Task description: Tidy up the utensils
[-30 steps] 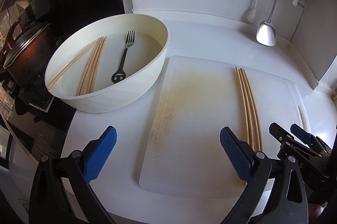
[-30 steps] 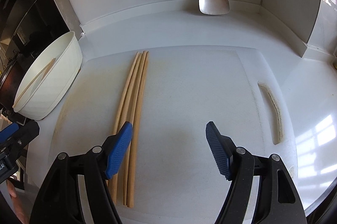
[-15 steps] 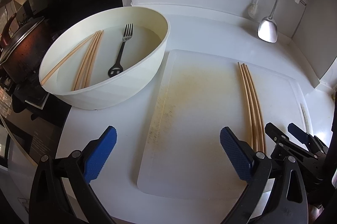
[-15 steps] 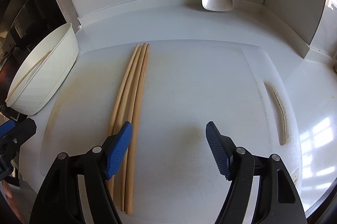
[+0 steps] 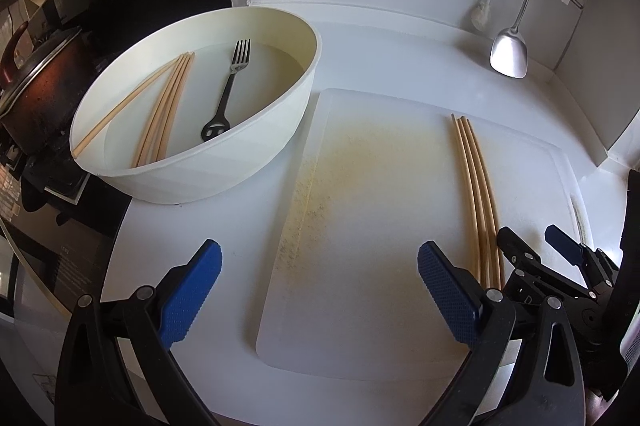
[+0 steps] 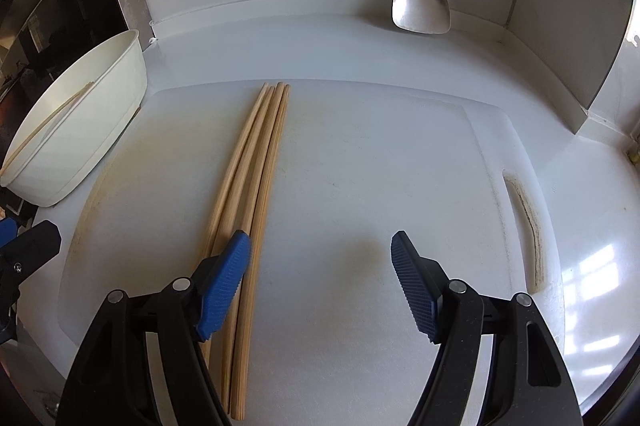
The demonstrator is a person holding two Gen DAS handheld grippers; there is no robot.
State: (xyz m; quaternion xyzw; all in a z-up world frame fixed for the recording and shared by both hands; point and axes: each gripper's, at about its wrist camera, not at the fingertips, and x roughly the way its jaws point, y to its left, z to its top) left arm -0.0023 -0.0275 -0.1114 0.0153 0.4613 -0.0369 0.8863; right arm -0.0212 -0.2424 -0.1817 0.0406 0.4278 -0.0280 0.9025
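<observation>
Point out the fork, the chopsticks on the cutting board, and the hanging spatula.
fork (image 5: 228, 88): left wrist view, on its dark handle, inside the bowl.
chopsticks on the cutting board (image 6: 256, 178): right wrist view, middle of the bundle.
hanging spatula (image 6: 421, 9): right wrist view, on its metal blade.

White countertop (image 5: 400, 58), white cutting board (image 5: 360, 226) lying flat on it, cream oval basin (image 5: 224, 162) just beside the board's left edge, metal spatula (image 6: 421, 8) blade resting at rear corner
</observation>
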